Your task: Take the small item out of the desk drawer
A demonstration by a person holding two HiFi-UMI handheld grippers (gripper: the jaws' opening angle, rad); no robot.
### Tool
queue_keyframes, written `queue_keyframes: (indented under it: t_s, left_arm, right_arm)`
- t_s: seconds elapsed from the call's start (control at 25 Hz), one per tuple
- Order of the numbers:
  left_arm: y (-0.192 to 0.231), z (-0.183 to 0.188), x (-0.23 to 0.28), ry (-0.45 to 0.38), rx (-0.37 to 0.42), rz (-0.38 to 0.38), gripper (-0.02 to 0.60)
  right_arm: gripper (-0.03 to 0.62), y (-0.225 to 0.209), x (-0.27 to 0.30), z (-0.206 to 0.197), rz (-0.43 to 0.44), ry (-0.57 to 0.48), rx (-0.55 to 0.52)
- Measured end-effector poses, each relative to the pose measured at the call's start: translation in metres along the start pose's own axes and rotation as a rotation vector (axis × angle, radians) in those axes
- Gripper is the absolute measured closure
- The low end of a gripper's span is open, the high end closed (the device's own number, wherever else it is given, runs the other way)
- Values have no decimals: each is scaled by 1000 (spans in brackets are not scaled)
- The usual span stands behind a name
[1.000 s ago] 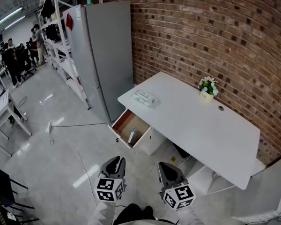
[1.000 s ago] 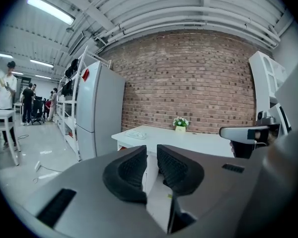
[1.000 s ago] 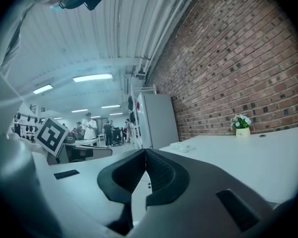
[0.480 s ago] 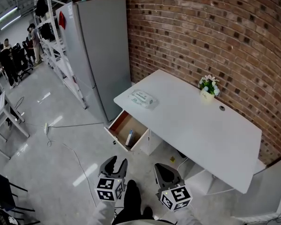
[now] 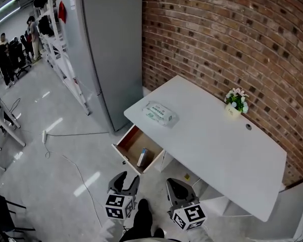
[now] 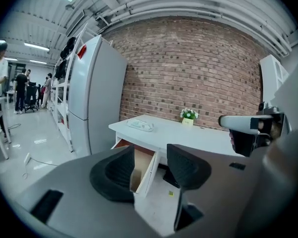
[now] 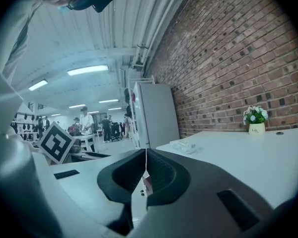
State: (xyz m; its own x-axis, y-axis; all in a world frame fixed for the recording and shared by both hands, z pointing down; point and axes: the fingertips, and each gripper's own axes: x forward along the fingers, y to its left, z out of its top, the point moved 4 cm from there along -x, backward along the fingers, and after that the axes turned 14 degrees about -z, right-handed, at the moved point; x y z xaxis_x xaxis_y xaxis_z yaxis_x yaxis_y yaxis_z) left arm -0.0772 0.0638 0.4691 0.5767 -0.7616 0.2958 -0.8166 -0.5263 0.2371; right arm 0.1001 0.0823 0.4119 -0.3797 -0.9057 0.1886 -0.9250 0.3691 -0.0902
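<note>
Brick wall (image 5: 227, 39) backs a white surface (image 5: 222, 145) whose wood-lined drawer (image 5: 130, 144) stands pulled out at the end nearest a tall grey fridge (image 5: 108, 49). The small item (image 5: 142, 157), slim and pale, lies inside the drawer along the side wall nearer the desk's middle, and neither claw touches it. Both claws are held low over the grey floor (image 5: 65, 160), well apart from the drawer. The left claw (image 5: 125, 178) points toward the drawer front, its jaws opening with nothing between them. The right claw (image 5: 174, 182) has its jaws pressed together and holds nothing. On the surface, a pack of wipes (image 5: 159, 113) rests just above the drawer, and a small potted flower (image 5: 236, 102) stands near the wall.
</note>
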Motion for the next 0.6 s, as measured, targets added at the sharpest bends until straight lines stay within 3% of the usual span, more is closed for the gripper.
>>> queue_keyframes:
  t_s: [0.6]
  left_arm:
    - [108,4,82,92,-47,-102,374]
  right_arm:
    - [568,1,123,12,-95,50,-33]
